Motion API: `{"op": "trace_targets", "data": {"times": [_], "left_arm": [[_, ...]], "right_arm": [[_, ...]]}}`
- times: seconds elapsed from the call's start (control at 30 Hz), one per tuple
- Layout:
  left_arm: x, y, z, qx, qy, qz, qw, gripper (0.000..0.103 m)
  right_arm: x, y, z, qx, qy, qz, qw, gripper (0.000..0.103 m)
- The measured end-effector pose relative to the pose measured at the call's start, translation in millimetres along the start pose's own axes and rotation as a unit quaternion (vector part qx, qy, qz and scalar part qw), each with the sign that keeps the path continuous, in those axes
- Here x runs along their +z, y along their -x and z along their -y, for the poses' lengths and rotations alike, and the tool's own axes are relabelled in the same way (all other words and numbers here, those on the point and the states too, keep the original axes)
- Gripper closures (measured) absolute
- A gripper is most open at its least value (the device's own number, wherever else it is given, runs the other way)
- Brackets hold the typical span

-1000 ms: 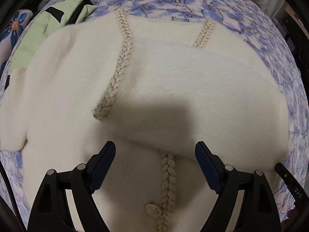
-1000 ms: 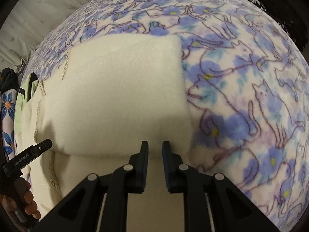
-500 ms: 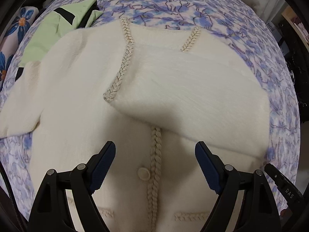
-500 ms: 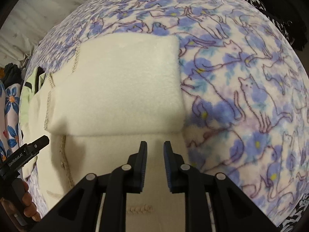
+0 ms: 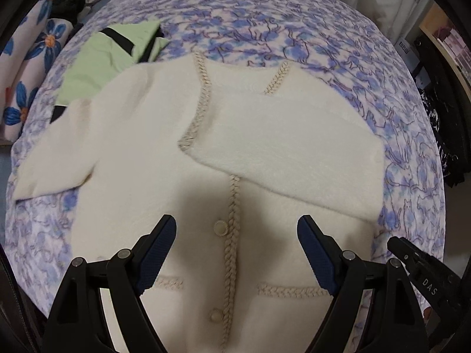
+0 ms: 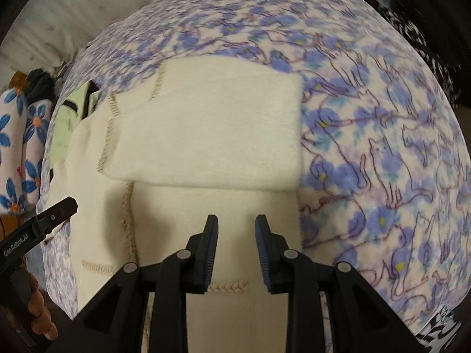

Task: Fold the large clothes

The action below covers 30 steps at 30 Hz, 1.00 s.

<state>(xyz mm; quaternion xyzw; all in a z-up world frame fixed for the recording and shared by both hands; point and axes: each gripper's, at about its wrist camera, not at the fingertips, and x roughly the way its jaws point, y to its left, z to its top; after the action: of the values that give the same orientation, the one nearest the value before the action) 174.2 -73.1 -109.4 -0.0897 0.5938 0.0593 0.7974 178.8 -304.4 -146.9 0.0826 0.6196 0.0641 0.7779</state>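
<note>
A fluffy cream cardigan (image 5: 141, 158) with braided beige trim and round buttons lies flat on the bed's blue cat-print blanket (image 5: 265, 20), directly below both sets of jaws. One sleeve is folded across its chest, just ahead of them. The left gripper (image 5: 237, 235) has jaws spread wide, holding nothing. The right gripper (image 6: 236, 229) has jaws opening, a narrow gap between them, nothing gripped.

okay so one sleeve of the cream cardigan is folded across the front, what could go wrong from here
1. The folded sleeve lies loose on the cream cardigan; nothing pins it, so tugging the body could slide it open.
2. The other sleeve overlaps a green garment, which might drag along.
3. Left gripper open, right gripper opening, both empty: a shallow regrasp could slip.
</note>
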Motion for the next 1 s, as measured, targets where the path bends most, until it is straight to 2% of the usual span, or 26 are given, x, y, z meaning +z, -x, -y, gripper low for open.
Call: {"op": "trace_targets", "data": {"times": [0.27, 0.5, 0.7, 0.83, 1.0], "left_arm": [[-17.0, 41.0, -44.5, 0.014, 0.034, 0.014, 0.9992, 0.020], [-26.8, 47.6, -102.2, 0.009, 0.063, 0.013, 0.9979, 0.020], [-23.4, 37.8, -162.7, -0.003, 0.061, 0.002, 0.9981, 0.020], [-17.1, 26.8, -217.5, -0.010, 0.064, -0.009, 0.9979, 0.020], [-11.5, 12.2, -287.8, -0.016, 0.078, -0.015, 0.9967, 0.020]], "right_arm": [[-3.1, 12.7, -38.7, 0.017, 0.050, -0.002, 0.999, 0.077], [-6.8, 13.3, -87.5, 0.019, 0.072, 0.000, 0.997, 0.077], [-14.0, 2.7, -149.5, 0.008, 0.074, 0.000, 0.997, 0.077], [-24.9, -10.0, -202.6, 0.014, 0.061, -0.006, 0.998, 0.077], [-34.9, -35.3, -272.2, 0.018, 0.072, -0.017, 0.997, 0.075]]}}
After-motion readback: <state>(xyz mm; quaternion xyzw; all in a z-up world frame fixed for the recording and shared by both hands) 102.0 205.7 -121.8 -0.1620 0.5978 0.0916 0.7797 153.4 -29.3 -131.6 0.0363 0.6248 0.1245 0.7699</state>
